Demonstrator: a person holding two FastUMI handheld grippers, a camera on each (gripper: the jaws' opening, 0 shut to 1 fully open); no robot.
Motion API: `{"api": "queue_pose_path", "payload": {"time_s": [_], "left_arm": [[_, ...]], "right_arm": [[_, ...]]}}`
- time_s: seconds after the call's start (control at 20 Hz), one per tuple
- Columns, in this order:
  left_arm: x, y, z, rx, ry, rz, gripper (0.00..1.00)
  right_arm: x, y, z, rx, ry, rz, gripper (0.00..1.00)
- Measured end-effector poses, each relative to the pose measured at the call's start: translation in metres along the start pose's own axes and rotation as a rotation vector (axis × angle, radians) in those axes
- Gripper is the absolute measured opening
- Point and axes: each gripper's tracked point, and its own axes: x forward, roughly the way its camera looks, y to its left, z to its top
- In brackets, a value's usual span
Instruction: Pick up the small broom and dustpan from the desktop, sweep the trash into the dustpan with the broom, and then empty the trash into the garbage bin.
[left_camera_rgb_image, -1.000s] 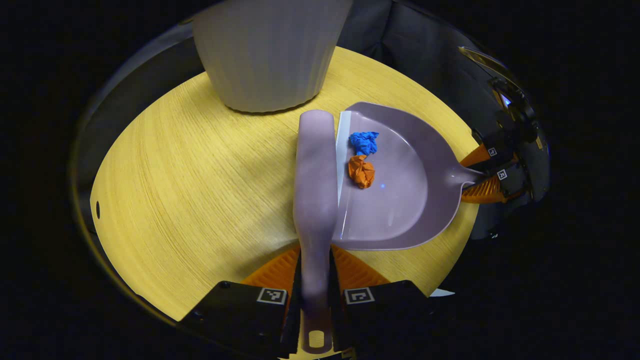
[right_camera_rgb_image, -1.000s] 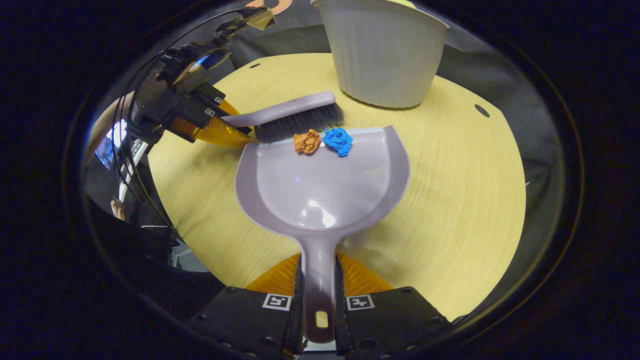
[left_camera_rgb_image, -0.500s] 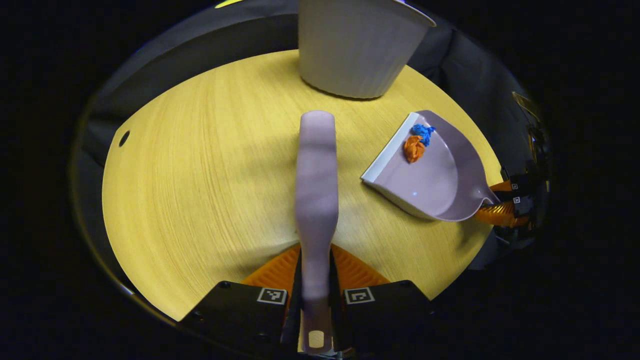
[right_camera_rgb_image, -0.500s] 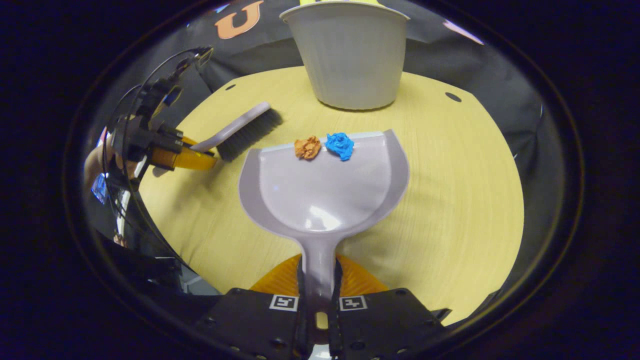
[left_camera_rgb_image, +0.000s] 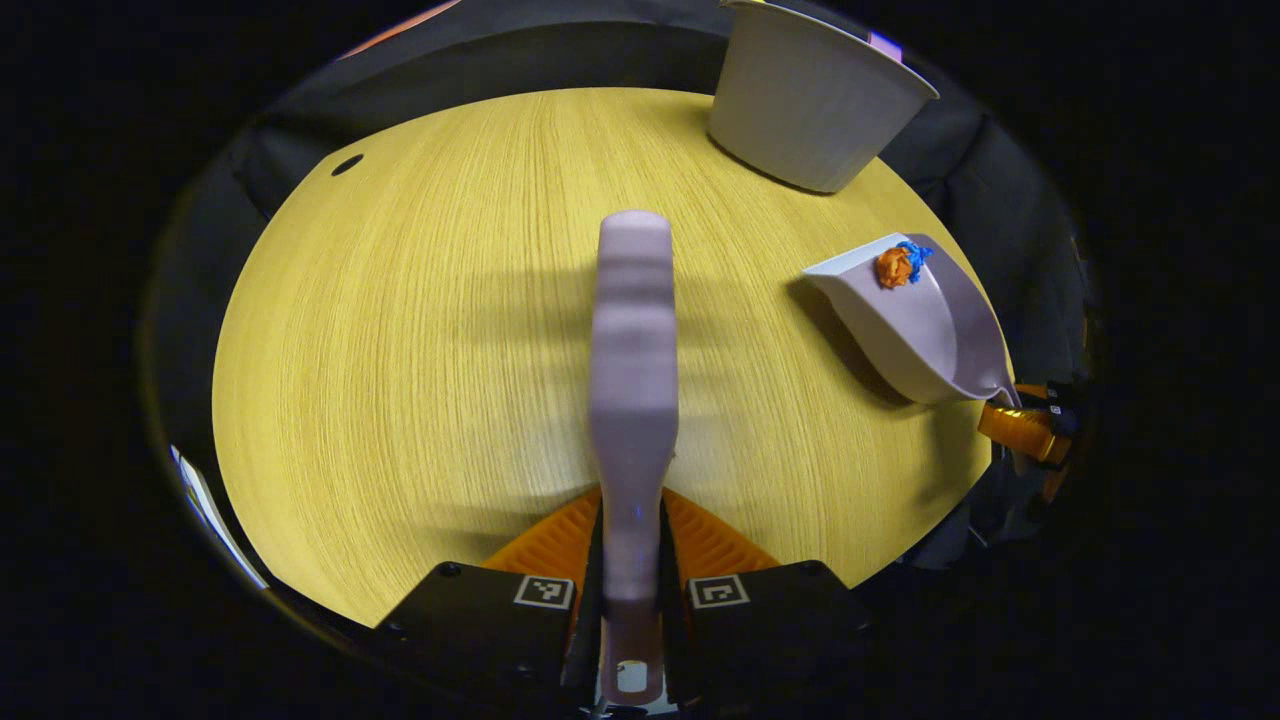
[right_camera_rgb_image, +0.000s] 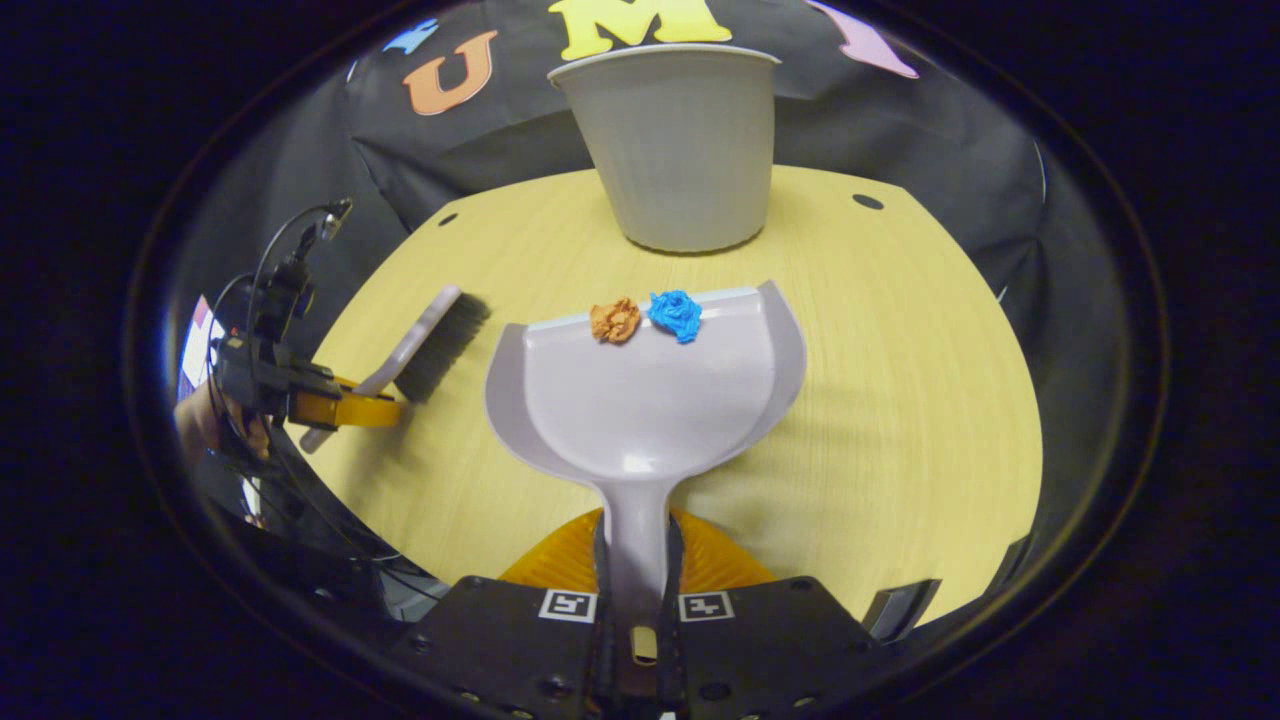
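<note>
Plastic dustpan (right_camera_rgb_image: 645, 400), rigid and light, is clamped at its handle by the right gripper (right_camera_rgb_image: 637, 600), raised off the table (right_camera_rgb_image: 900, 400). Two loose paper wads (right_camera_rgb_image: 645, 317) sit near its lip; likely to roll. Left gripper (left_camera_rgb_image: 632, 590) clamps the broom (left_camera_rgb_image: 633, 370) handle. Garbage bin (right_camera_rgb_image: 680, 150) stands beyond.

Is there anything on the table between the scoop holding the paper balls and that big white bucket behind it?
No. In the right gripper view, only bare tabletop lies between the dustpan, carrying its orange and blue paper wads, and the garbage bin.
</note>
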Motion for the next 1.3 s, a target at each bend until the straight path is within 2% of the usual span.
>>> {"api": "queue_pose_path", "payload": {"time_s": [0.05, 0.3, 0.35, 0.4, 0.45, 0.6, 0.75, 1.1, 1.3], "left_arm": [[0.005, -0.007, 0.004, -0.005, 0.0, 0.004, 0.28], [0.008, 0.02, -0.011, -0.044, -0.007, 0.008, 0.28], [0.009, 0.025, -0.012, -0.057, -0.011, 0.006, 0.28], [0.01, 0.029, -0.013, -0.068, -0.012, 0.005, 0.28], [0.011, 0.033, -0.012, -0.078, -0.014, 0.003, 0.28], [0.01, 0.046, -0.006, -0.102, -0.018, -0.006, 0.28], [0.008, 0.06, 0.005, -0.113, -0.015, -0.002, 0.28], [-0.007, 0.081, 0.045, -0.151, -0.009, 0.008, 0.28], [-0.021, 0.088, 0.077, -0.198, -0.007, 0.009, 0.28]], "right_arm": [[-0.003, 0.0, 0.006, 0.02, -0.011, 0.003, 0.15], [-0.044, -0.012, 0.038, 0.041, -0.052, -0.046, 0.15], [-0.056, -0.015, 0.049, 0.04, -0.061, -0.053, 0.18], [-0.071, -0.016, 0.057, 0.038, -0.072, -0.06, 0.15], [-0.088, -0.017, 0.069, 0.035, -0.078, -0.066, 0.17], [-0.133, -0.021, 0.107, 0.039, -0.083, -0.073, 0.15], [-0.16, -0.018, 0.152, 0.035, -0.075, -0.047, 0.14], [-0.161, -0.018, 0.258, 0.028, 0.028, -0.002, 0.15], [-0.141, -0.028, 0.313, 0.0, 0.114, -0.022, 0.14]]}}
